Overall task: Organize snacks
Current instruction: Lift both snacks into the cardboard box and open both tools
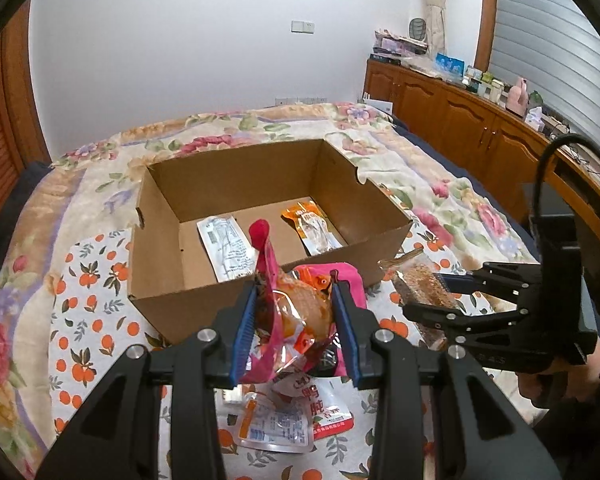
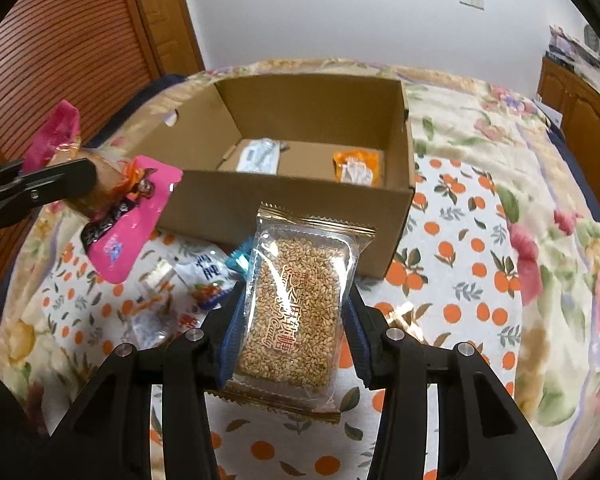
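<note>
An open cardboard box stands on the flowered bedspread, holding a white snack packet and an orange one. My left gripper is shut on a pink-wrapped snack packet, held above the bed just in front of the box. My right gripper is shut on a clear sesame candy pack, also lifted near the box's front right corner.
Loose snack packets lie on the bedspread below the grippers. A wooden cabinet with clutter runs along the right wall. A louvred wooden door stands at the left.
</note>
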Motion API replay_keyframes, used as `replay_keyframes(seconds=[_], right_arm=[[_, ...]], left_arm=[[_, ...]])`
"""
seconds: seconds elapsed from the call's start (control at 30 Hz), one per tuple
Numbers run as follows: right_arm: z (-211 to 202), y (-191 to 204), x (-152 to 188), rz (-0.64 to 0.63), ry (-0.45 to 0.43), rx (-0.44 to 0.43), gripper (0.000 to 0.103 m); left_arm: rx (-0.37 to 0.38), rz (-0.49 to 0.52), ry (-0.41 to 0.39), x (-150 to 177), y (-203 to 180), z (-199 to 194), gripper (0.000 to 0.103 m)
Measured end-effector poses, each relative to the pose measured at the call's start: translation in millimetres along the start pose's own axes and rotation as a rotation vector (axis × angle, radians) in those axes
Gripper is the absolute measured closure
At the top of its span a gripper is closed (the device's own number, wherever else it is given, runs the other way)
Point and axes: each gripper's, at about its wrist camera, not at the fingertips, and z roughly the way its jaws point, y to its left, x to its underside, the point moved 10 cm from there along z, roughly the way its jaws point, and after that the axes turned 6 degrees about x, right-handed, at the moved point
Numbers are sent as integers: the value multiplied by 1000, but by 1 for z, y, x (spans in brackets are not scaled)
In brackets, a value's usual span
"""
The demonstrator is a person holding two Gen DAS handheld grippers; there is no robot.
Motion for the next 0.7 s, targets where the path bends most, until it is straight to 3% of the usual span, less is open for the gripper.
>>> replay_keyframes(seconds=[0.37,0.7], right_arm=[[-23,6,-24,-20,-79,3,57],[-22,11,-58,-54,-121,21,57]], left_arm=[[-42,-10,-71,-32,18,-8,67],[-53,-57,-110,-66,58,17,67]])
